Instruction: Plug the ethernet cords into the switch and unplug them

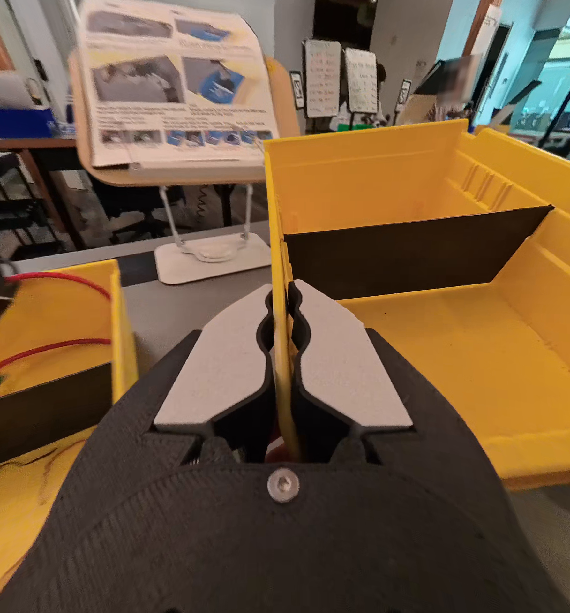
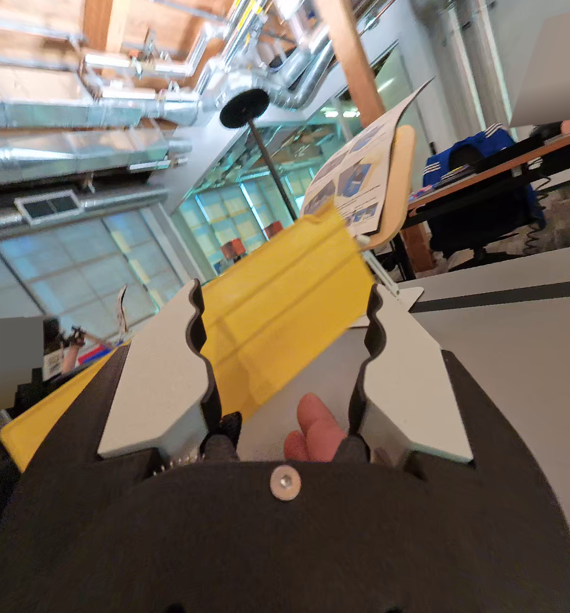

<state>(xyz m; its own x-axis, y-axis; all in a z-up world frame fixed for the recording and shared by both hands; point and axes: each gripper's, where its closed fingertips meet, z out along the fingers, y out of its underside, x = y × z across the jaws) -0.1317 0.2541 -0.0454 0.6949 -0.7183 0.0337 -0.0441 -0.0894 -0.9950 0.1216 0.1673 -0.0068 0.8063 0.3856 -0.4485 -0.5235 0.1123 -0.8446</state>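
Left gripper [image 1: 281, 298] — on bin wall [image 1: 279, 252]

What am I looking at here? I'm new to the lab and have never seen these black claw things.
They are two hand-held grippers, each with a camera looking along its fingers. In the left wrist view, the left gripper is shut on the side wall of a yellow bin with a black divider; beside it, another bin holds red wires, all on a grey table. In the tilted right wrist view, the right gripper is open and empty; the person's fingers show beneath it.
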